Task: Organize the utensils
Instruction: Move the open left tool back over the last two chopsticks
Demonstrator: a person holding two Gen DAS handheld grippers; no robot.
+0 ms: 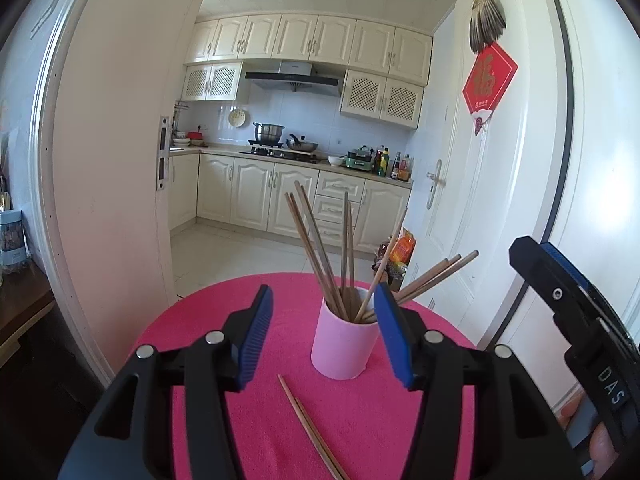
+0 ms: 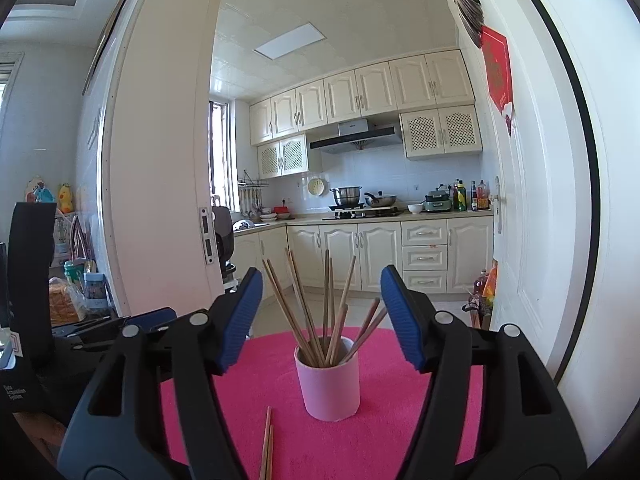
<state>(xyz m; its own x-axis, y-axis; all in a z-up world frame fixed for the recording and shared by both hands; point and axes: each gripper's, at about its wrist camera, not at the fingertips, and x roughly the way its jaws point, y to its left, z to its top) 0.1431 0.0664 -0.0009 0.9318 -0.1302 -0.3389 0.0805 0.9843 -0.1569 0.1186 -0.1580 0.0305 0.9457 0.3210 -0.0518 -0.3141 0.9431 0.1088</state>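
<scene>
Two loose chopsticks (image 1: 310, 428) lie nearest me on the pink desk (image 1: 208, 304), side by side, between my tools. My left tool (image 1: 324, 338) is open with nothing between its blue pads (image 1: 252, 344). My right tool (image 2: 322, 320) is open too, empty. Just beyond the loose pair stands the pink cup (image 2: 329, 384), upright near the desk's middle, holding a bunch of chopsticks (image 2: 316, 312) fanned out. Far behind: kitchen cabinets (image 2: 352, 256) and a white door (image 1: 452, 184) on the right.
</scene>
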